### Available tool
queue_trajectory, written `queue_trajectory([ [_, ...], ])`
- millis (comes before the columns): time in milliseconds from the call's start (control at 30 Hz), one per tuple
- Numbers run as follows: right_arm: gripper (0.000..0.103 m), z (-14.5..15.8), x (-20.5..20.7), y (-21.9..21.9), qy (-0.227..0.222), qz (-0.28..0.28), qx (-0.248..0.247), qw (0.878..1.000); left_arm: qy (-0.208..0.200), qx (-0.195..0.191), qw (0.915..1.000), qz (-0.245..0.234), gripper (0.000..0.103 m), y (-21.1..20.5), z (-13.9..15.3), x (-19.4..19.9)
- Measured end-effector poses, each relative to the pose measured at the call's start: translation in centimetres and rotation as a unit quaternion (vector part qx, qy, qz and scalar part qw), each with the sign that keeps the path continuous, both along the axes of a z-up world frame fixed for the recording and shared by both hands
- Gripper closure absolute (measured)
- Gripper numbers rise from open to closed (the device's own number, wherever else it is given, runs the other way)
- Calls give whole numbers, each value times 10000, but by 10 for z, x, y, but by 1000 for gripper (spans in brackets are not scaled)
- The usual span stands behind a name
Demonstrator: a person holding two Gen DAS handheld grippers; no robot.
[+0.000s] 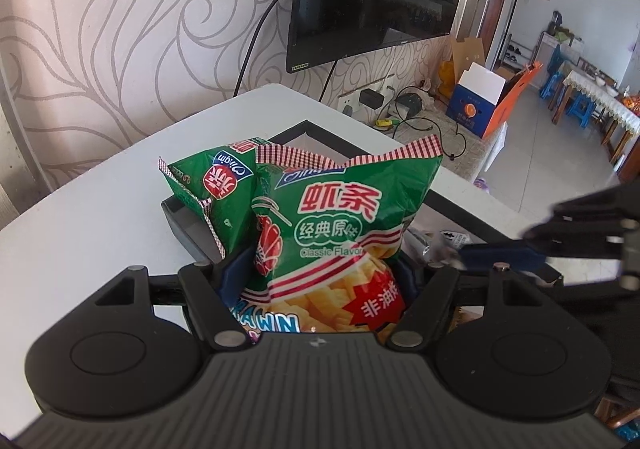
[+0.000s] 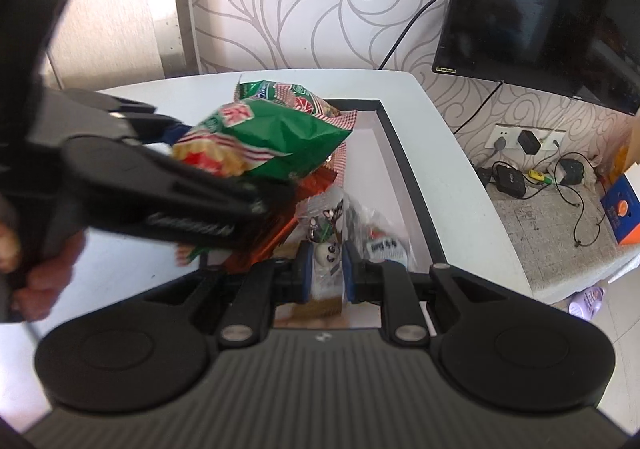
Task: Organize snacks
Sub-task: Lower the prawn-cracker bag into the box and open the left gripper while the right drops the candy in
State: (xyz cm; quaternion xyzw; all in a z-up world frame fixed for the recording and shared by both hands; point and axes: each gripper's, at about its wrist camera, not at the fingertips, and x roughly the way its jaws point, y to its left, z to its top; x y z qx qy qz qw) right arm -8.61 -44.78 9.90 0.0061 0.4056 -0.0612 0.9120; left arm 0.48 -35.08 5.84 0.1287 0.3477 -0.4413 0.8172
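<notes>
My left gripper (image 1: 320, 269) is shut on a green prawn-cracker bag (image 1: 332, 221), its blue pads pressing both sides. The bag hangs tilted over a black-rimmed box (image 1: 320, 129) with a white inside. A second green bag (image 1: 216, 185) leans in the box's far left corner. In the right wrist view, my right gripper (image 2: 326, 269) is shut on a small clear packet (image 2: 326, 249) with a cartoon face, low over the box (image 2: 404, 169). To its left, the left gripper (image 2: 224, 165) holds the green bag (image 2: 272, 137) above other packets.
The box sits on a white table (image 2: 448, 185) against a patterned wall. It holds an orange-red packet (image 2: 312, 185) and clear wrapped snacks (image 2: 380, 241). A television (image 2: 540, 9) hangs at the right, with sockets and cables (image 2: 532, 161) beneath. A hand (image 2: 40, 273) grips the left tool.
</notes>
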Motion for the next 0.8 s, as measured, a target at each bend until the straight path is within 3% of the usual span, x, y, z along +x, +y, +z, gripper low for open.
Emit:
queue_trajectory([
  [200, 84, -9, 16, 0, 80, 173, -74, 9998, 243, -7, 9997, 22, 28, 1, 2, 6],
  [567, 85, -12, 14, -2, 73, 166, -92, 9998, 155, -20, 9998, -87, 28, 7, 8, -4],
  [800, 84, -8, 2, 0, 37, 101, -47, 9999, 1, -79, 9989, -453, 32, -3, 13, -22],
])
